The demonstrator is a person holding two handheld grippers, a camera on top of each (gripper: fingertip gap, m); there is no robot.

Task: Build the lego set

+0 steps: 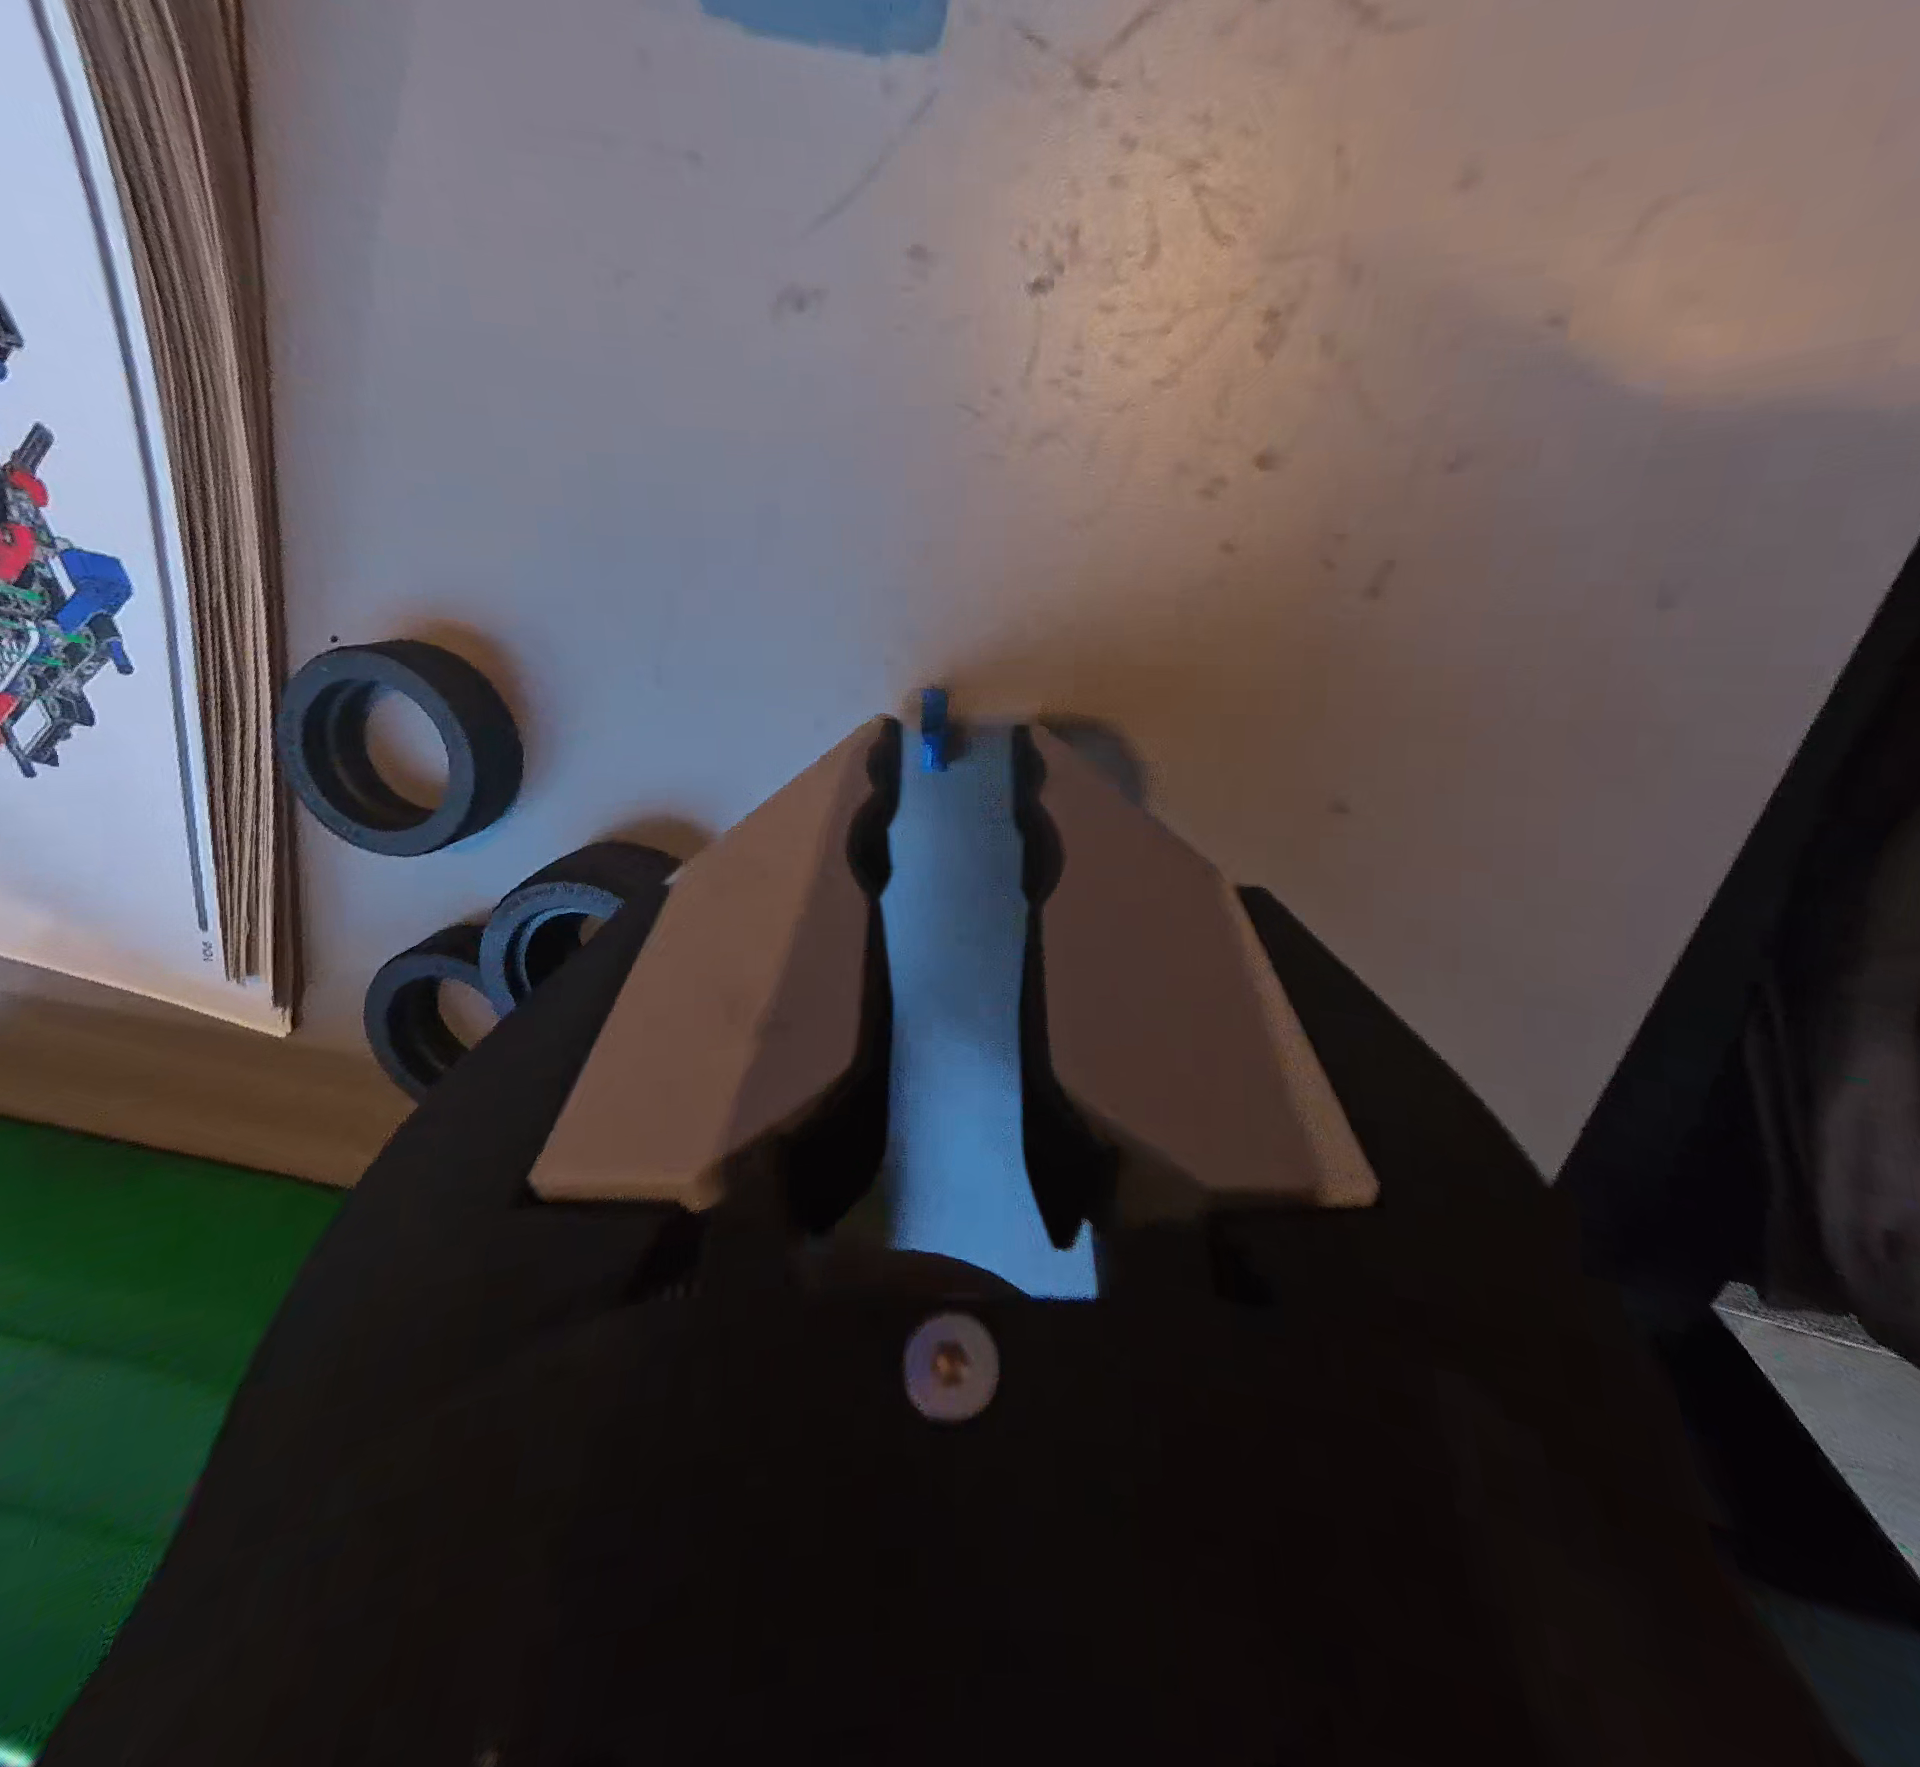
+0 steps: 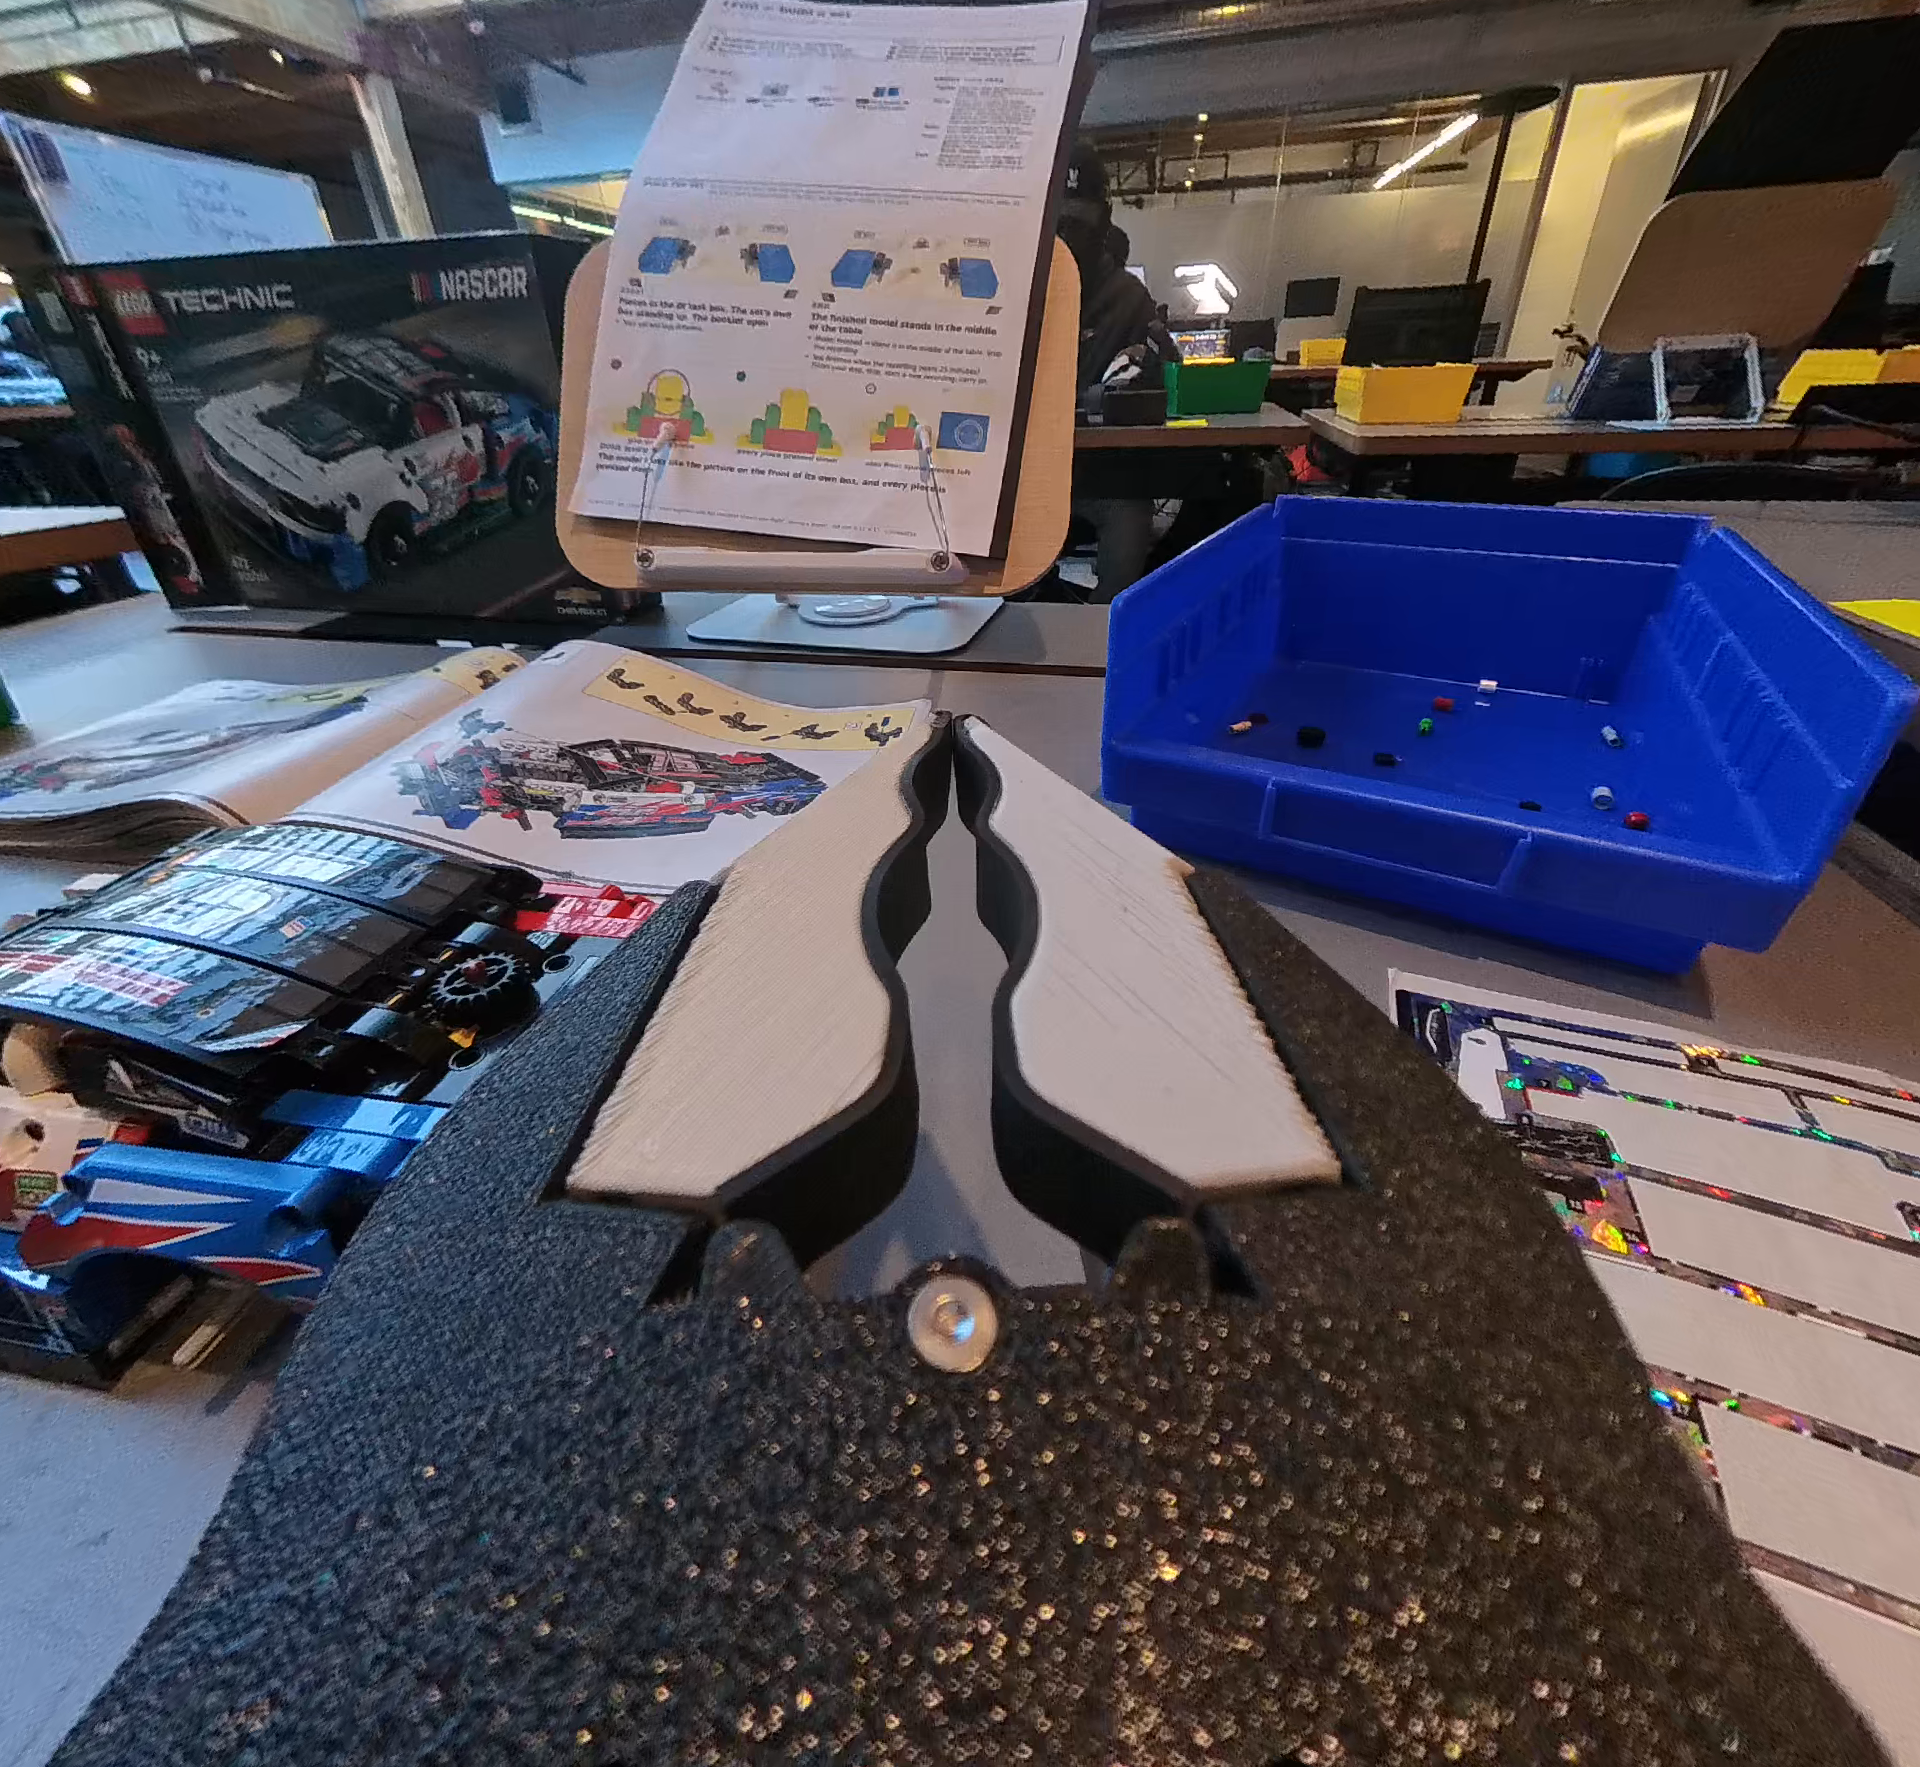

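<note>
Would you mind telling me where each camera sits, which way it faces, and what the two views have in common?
Left wrist view: on the left gripper, looking steeply down at the table, a small blue pin between its open fingers, black tyres to the left.
Right wrist view: on the right gripper, looking level across the table at the blue bin and car model; fingertips nearly touching.
Shared: the open instruction booklet.

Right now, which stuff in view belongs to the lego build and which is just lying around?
Build: blue pin between the open left tongs, tyres, car, booklet, blue bin of small parts.

Lying about: set box, sheet on stand, sticker sheet.
</note>
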